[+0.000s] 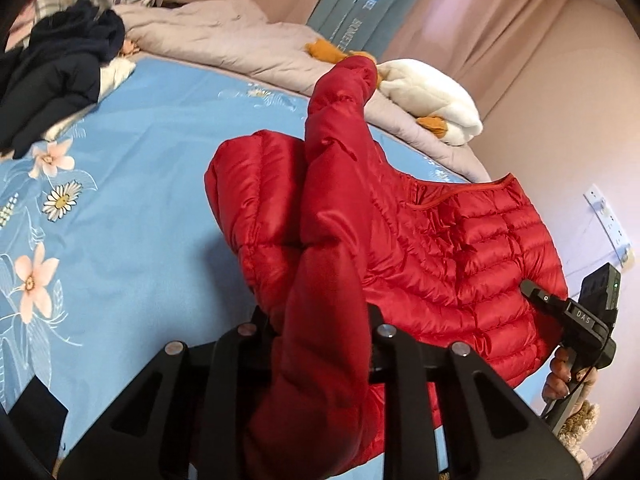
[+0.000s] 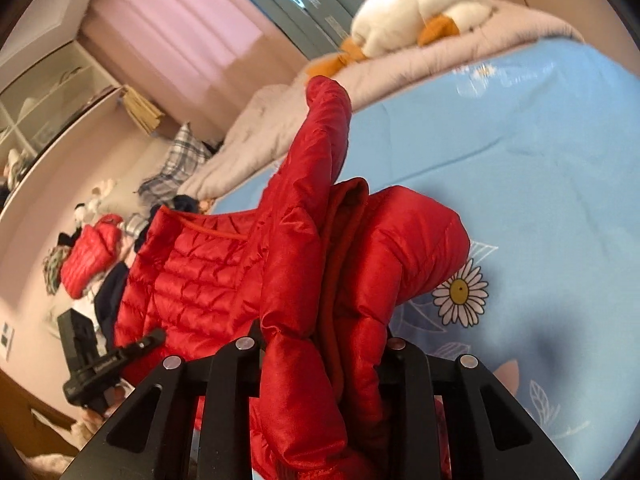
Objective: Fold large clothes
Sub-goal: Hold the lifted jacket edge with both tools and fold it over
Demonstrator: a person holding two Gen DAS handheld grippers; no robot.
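Observation:
A red puffer jacket (image 1: 440, 248) hangs lifted above a blue flowered bed sheet (image 1: 152, 184), one sleeve sticking up. In the left wrist view my left gripper (image 1: 320, 320) is shut on a thick fold of the jacket, which fills the gap between the fingers. My right gripper (image 1: 538, 294), held by a hand, pinches the jacket's far edge at the right. The right wrist view shows the same red puffer jacket (image 2: 208, 276), with my right gripper (image 2: 320, 344) shut on bunched red fabric. My left gripper (image 2: 150, 340) bites the jacket's hem at the lower left. The fingertips are hidden in the fabric.
A pile of dark navy clothes (image 1: 60, 76) lies at the sheet's far left. A grey quilt (image 1: 224, 32) and a white plush goose (image 1: 432, 96) lie along the bed's far side. Curtains hang behind. Another red garment (image 2: 90, 260) sits in a clothes heap near a shelf (image 2: 48, 96).

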